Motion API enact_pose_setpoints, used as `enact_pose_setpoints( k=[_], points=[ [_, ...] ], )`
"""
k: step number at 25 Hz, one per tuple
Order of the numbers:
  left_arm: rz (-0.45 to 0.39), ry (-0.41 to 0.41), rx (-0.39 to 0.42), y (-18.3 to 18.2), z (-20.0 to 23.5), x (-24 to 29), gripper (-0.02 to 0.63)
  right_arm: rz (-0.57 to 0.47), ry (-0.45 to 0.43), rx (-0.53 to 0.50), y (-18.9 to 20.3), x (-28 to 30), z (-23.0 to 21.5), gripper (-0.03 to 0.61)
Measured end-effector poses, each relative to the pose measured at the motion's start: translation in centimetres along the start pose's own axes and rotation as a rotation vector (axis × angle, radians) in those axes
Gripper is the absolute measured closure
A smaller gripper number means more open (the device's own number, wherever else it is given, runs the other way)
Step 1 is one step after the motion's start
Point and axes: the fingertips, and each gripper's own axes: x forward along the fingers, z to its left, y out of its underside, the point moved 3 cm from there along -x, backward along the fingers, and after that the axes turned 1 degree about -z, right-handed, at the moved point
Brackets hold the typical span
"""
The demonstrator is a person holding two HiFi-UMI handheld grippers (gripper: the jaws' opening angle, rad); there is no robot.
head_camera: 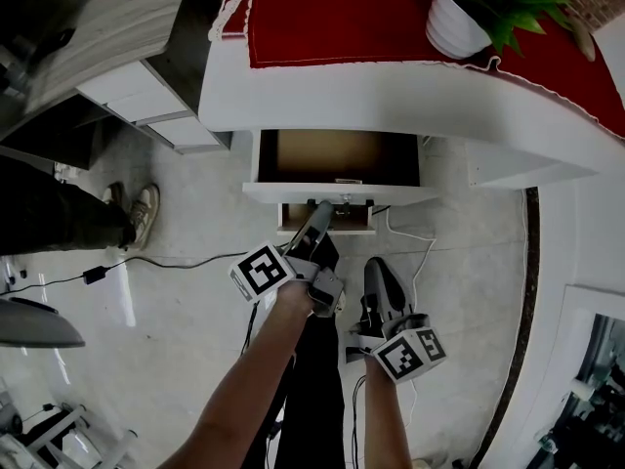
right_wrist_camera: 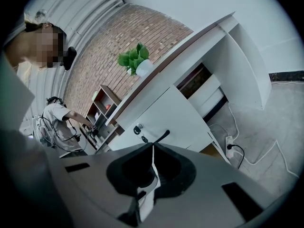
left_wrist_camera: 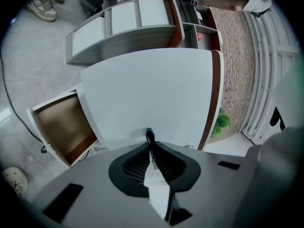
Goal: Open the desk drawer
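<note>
Count log.

- Grippers: I hold two, my left gripper [head_camera: 316, 213] and my right gripper [head_camera: 379, 274].
- Black-and-white marker cubes: two, left cube [head_camera: 262, 271] and right cube [head_camera: 410, 353].
- White curved desk [head_camera: 322, 96]: one.
- Red fringed cloth [head_camera: 332, 13]: one.
- Green plant in a white ribbed pot [head_camera: 457, 22]: one.
- Brown-lined openings at the desk front: two, the wide upper drawer [head_camera: 337, 156] and a smaller lower opening [head_camera: 293, 216]. I cannot tell whether the lower one is a drawer.
- Pale shoes [head_camera: 145, 211]: two.
- Black floor cable with a small block [head_camera: 95, 275]: one.
- White power strip [right_wrist_camera: 231, 146]: one.
</note>
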Motion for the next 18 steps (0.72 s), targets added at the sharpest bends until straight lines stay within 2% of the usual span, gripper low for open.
enact_pose_setpoints(
  k=[8,18],
  points=[
    [0.018,-0.006,0.002,1.5,0.3,-2.2,0.574,0.012,0.023,0.012,1.4,-2.1,0.0,0.560],
    [0.045,-0.016,0.020,1.6,0.8,-2.3,0.574,-0.012,0.051,0.012,0.9,-2.1,-0.4,0.558]
  ],
)
